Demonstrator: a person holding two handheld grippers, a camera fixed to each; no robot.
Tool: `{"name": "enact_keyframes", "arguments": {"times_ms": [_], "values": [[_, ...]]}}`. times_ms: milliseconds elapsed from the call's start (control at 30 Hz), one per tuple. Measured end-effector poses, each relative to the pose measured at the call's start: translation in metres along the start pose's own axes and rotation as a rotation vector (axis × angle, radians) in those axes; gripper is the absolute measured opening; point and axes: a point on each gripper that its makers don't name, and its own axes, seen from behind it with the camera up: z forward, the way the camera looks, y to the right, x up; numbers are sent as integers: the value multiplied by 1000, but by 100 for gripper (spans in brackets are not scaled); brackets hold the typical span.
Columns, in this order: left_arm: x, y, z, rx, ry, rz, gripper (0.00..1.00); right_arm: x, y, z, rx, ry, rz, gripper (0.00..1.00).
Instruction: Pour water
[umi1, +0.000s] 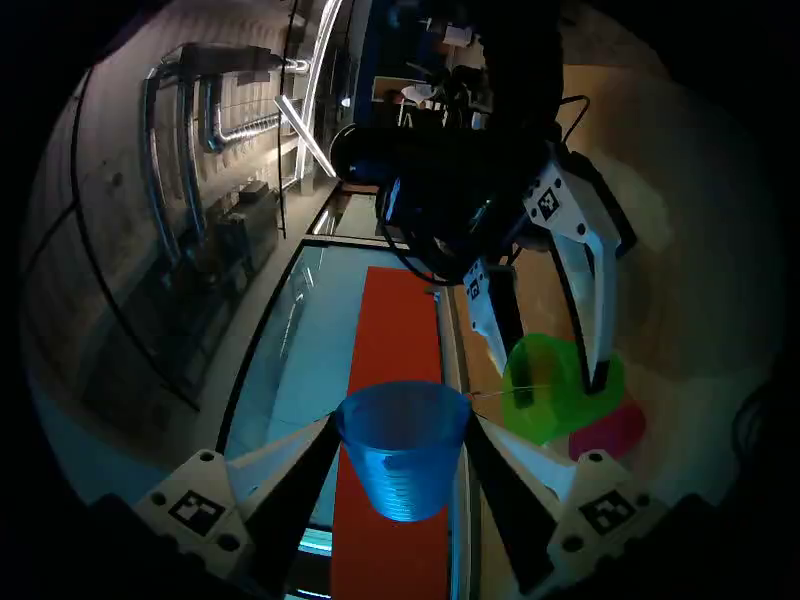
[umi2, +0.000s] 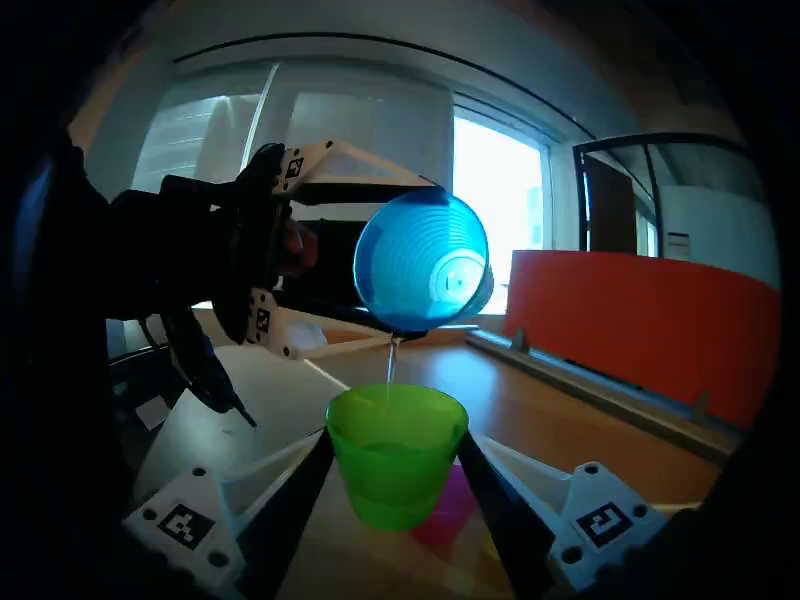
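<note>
In the left gripper view, a blue cup (umi1: 403, 470) is gripped between both fingers of the left gripper (umi1: 400, 428). To its right a green cup (umi1: 545, 400) is gripped likewise by the right gripper (umi1: 555, 370), with a pink item (umi1: 615, 430) seen just beside it on the wooden table (umi1: 690, 300). In the right gripper view, the blue cup is tipped and a thin stream of water (umi2: 390, 365) is poured into the green cup below, well inside the table's far edge, where an orange panel (umi2: 650, 320) is set.

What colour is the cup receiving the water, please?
Translucent green plastic cup, clearest in the right gripper view.
</note>
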Motion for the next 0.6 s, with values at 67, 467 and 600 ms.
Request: {"name": "enact_keyframes", "arguments": {"times_ms": [67, 467, 600], "values": [[0, 0, 0, 1, 0, 4, 87, 0, 0, 0, 1, 0, 0, 90], [2, -3, -2, 7, 2, 23, 87, 0, -1, 1, 1, -3, -5, 90], [3, -2, -2, 5, 4, 28, 87, 0, -1, 1, 2, -3, -6, 90]]}}
